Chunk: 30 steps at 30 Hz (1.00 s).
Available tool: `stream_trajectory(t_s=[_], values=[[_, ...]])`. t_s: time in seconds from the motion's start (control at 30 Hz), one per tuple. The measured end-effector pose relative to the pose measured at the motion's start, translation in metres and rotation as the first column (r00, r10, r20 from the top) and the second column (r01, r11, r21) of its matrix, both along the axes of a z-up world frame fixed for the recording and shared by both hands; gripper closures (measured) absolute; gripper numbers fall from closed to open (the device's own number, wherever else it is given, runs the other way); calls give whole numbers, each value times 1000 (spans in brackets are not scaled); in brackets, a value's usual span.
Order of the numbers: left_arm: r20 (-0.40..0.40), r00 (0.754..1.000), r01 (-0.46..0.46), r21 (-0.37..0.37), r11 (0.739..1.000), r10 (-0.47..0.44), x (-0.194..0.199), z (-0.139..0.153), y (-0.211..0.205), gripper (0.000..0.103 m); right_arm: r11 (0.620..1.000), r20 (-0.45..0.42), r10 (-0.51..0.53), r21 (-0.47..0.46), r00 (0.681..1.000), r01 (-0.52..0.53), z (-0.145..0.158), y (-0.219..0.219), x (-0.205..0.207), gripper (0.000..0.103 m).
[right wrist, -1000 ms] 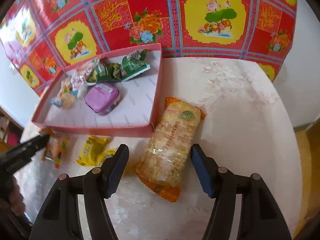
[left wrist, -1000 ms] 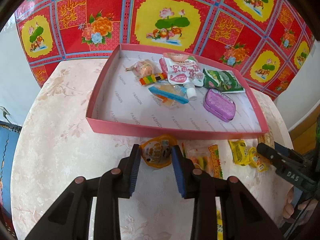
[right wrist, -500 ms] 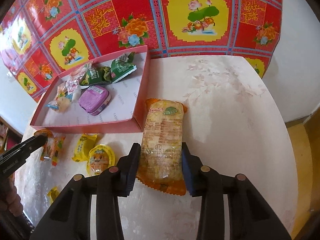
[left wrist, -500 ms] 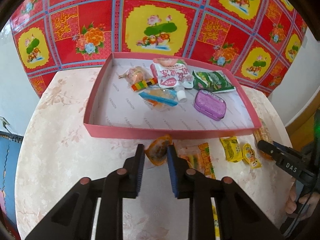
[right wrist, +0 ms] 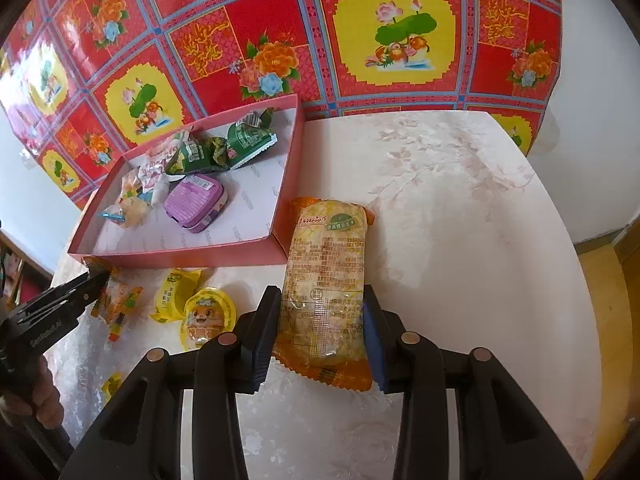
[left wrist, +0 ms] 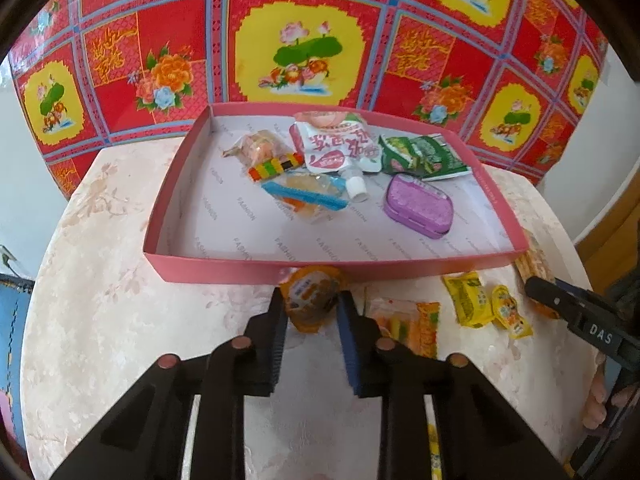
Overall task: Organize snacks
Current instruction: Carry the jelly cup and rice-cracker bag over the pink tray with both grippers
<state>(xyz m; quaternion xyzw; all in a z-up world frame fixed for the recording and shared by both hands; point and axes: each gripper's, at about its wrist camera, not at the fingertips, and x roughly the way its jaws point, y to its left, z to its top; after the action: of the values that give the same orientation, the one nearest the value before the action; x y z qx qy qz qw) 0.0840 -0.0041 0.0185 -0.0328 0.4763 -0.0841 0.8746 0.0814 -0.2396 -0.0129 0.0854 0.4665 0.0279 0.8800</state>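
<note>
Step in hand: pick-up, both sides, lift into the pink tray point(left wrist: 400, 269) not yet made.

Left tongs point(left wrist: 313, 316): you have them clamped on the orange jelly cup point(left wrist: 310, 294), which sits just in front of the tray's near wall.

Right tongs point(right wrist: 320, 330): closed on the near end of the long cracker pack point(right wrist: 326, 276), which lies on the desk point(right wrist: 460, 240) just beside the tray's right wall.

Next move, as judged: raise each snack clear of the wall before carrying it inward; the bare floor at the tray's near left looks the easiest landing.

Left view only: tray contents plainly laid out, including white pouch point(left wrist: 336, 146) and purple tin point(left wrist: 418, 210).

Right view only: the cracker pack at full length, plus a yellow jelly cup point(right wrist: 206, 320) loose on the desk.
</note>
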Motion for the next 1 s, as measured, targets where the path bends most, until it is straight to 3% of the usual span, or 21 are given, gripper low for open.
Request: stream_trajectory(t_s=[0.47,1.0], values=[[70,998,7,-39,999,-5,-12,32,7,82,1000,63,14,11,998,-14,22,6,-9,63],[94,995,-32,3,999,32,28,35,19,82,997,95,76,6,993,-77,35,35,23,63]])
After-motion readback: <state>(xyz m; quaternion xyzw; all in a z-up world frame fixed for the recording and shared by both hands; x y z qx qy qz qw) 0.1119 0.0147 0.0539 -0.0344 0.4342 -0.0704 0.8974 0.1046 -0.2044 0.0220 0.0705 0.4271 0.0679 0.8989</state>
